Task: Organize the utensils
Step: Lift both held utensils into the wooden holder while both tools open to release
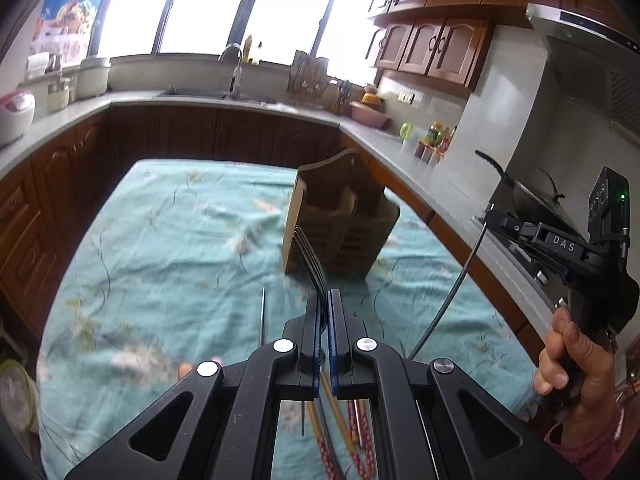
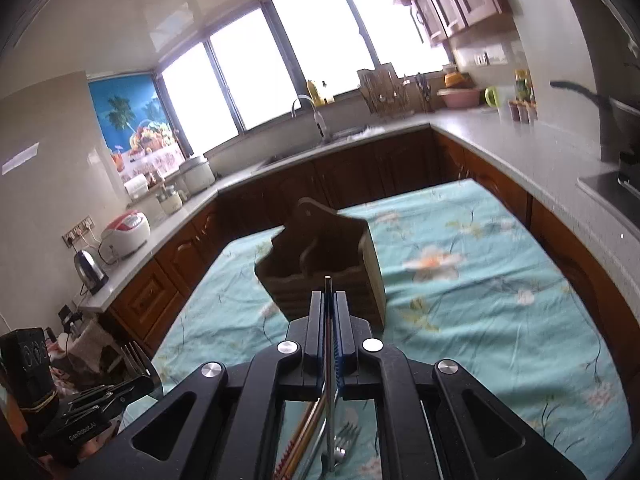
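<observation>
Two grippers noted, both clamped. Left gripper (image 1: 323, 300): fork (image 1: 310, 258) pinched, tines up, before wooden utensil caddy (image 1: 340, 224). Right gripper (image 2: 330, 300): thin metal utensil handle (image 2: 328, 280) pinched. Caddy sits upright on floral tablecloth (image 1: 168, 232); more utensils (image 1: 352, 432) lie below grippers.

- Windows (image 2: 320, 40): wide, multi-pane, overexposed by daylight.
- Counter (image 1: 248, 102): grey, U-shaped, on dark wooden base cabinets (image 1: 224, 136).
- Wall cabinets (image 1: 432, 48): brown wood, arched doors, at right.
- Sink tap (image 2: 316, 116): below the windows.
- Worktop (image 2: 500, 300): covered by teal floral cloth.
- Poster (image 2: 132, 120): blue, palm and fruit.
</observation>
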`<state>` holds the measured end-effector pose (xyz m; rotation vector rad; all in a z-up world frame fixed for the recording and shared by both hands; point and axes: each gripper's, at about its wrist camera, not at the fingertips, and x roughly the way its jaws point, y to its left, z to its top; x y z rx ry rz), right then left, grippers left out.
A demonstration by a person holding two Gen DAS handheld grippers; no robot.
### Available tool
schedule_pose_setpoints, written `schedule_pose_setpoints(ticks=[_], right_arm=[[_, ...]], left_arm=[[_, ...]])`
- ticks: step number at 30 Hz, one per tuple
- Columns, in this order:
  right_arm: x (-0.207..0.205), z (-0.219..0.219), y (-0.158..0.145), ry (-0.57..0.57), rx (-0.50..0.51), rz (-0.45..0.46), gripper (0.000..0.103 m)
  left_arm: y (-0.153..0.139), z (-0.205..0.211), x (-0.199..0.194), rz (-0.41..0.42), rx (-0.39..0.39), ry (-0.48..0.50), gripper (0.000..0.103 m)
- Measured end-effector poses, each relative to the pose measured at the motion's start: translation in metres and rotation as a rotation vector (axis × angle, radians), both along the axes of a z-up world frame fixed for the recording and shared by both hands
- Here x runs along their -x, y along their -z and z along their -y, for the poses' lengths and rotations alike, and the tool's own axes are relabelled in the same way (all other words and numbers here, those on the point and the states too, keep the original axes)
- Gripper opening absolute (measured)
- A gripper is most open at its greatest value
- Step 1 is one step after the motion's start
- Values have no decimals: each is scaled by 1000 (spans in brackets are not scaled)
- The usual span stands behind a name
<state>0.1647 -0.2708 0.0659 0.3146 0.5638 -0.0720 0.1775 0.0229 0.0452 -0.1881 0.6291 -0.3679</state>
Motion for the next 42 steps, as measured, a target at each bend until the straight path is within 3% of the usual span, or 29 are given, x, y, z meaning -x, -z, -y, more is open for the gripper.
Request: schedule_pose_setpoints(ticks=[13, 17, 21, 27, 35, 42], right_arm=[[-29, 6, -65, 33, 53, 214, 4], [-47, 9, -86, 59, 87, 285, 4], [-72, 17, -96, 85, 96, 329, 4], [-107, 24, -80, 92, 155, 343, 4], [-137, 34, -23, 84, 163, 248, 4], [-138, 42, 16, 95, 136, 200, 4]], left_arm=[[-48, 13, -55, 195, 56, -27, 1], [-50, 19, -87, 255, 70, -55, 1], [-33, 30, -124, 266, 76, -65, 1], [5, 54, -179, 257, 84, -97, 1], [50, 81, -224, 203, 42, -108, 1], [49, 76, -227, 168, 47, -100, 1]])
